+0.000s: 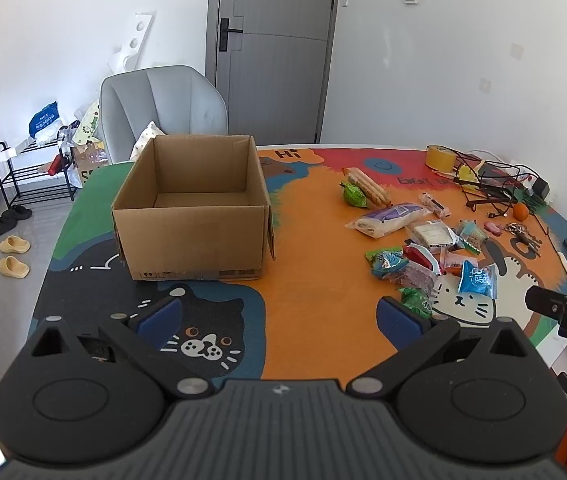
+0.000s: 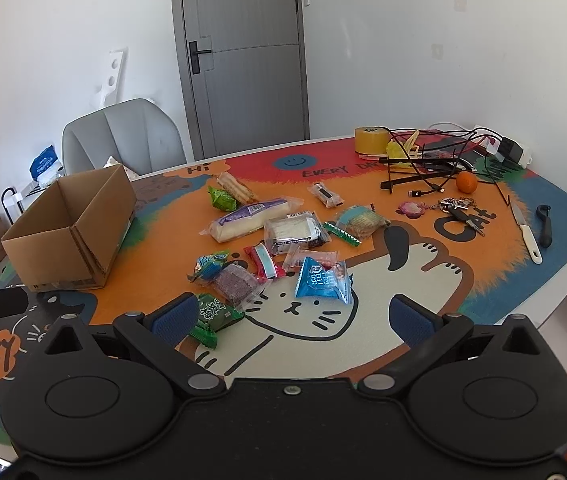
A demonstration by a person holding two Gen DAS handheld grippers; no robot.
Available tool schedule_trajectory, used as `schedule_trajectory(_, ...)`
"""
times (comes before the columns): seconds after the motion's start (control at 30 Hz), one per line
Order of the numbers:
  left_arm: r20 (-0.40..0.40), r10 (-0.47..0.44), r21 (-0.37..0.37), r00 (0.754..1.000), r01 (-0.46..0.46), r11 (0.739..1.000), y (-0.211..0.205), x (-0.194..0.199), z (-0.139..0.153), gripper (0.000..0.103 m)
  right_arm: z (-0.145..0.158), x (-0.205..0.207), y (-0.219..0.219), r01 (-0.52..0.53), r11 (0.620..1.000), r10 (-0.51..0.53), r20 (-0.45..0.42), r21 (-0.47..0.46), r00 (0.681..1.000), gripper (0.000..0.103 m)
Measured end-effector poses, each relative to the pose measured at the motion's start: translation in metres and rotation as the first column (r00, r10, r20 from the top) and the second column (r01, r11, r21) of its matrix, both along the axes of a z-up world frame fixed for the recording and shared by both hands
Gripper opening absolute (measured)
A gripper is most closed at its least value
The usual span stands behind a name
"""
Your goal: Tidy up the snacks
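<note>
An open, empty cardboard box (image 1: 191, 208) (image 2: 69, 232) stands on the left of the table. Several wrapped snacks lie scattered to its right: a blue triangular packet (image 2: 323, 280) (image 1: 477, 278), a green packet (image 2: 213, 314) (image 1: 415, 302), a long purple-and-white bread pack (image 2: 251, 218) (image 1: 389, 220), a purple bar (image 2: 237, 284). My left gripper (image 1: 279, 318) hovers open before the box, nothing between its fingers. My right gripper (image 2: 293, 316) is open above the near snacks, its left finger beside the green packet.
The table wears a colourful cat-print mat (image 2: 423, 264). At the far right lie a tape roll (image 2: 371, 140), tangled cables (image 2: 439, 160), an orange (image 2: 466, 182), keys (image 2: 457, 208) and a knife (image 2: 527, 232). A grey chair (image 1: 163, 108) stands behind the box.
</note>
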State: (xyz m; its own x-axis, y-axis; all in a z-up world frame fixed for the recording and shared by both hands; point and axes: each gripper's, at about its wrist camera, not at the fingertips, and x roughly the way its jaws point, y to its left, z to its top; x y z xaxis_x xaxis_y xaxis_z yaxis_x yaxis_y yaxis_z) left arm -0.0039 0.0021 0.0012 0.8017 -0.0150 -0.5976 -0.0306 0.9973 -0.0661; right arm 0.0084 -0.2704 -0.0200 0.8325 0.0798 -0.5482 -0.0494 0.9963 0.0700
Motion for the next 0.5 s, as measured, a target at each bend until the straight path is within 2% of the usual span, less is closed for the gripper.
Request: schedule_trajectory(0.5, 0.004, -0.003, -0.012, 1.000, 0.003, 1.000, -0.0002, 0.0003, -0.0001, 0.103, 0.0011, 0.0003, -0.0024, 0.006, 1.000, -0.006, -0.001, -0.002, 1.000, 0.103)
